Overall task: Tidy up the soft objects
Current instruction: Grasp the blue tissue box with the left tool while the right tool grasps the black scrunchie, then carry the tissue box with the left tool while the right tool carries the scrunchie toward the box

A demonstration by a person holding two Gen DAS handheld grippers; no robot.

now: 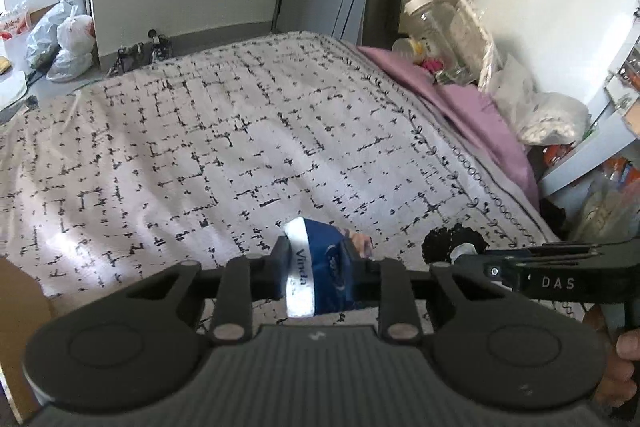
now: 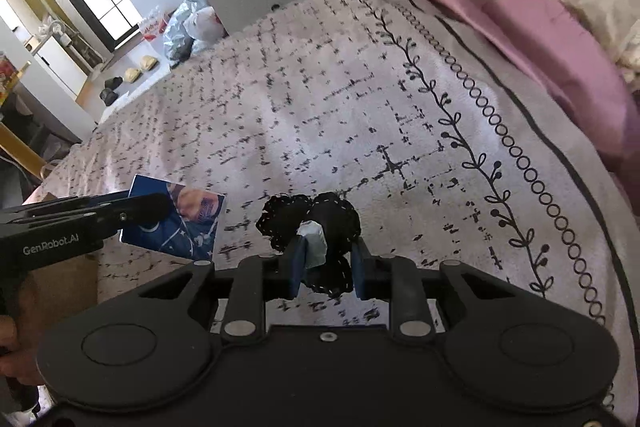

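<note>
Left wrist view: we find the left gripper point(image 1: 320, 267) with its fingers closed on a blue tissue pack point(image 1: 316, 275), held just above the patterned bedspread point(image 1: 240, 131). The right gripper point(image 2: 326, 259) has its fingers closed on a black crocheted piece point(image 2: 312, 223) with a pale grey core, also held over the bedspread near its front edge.

Progress, in our judgement: both soft items are in hand and neither is set down in any final place. We see no container or sorted pile on the bed, so the placing step remains. The far side carries a purple pillow point(image 2: 560, 39) and, beyond it, bottles and bags point(image 1: 448, 39).

Readable markings: "Vinda" runs along the white edge of the tissue pack in the left wrist view. The right gripper's body reads "DAS" there; the left gripper's body reads "GenRobot.AI" in the right wrist view. Print on the pack's face is too blurred to read.
</note>
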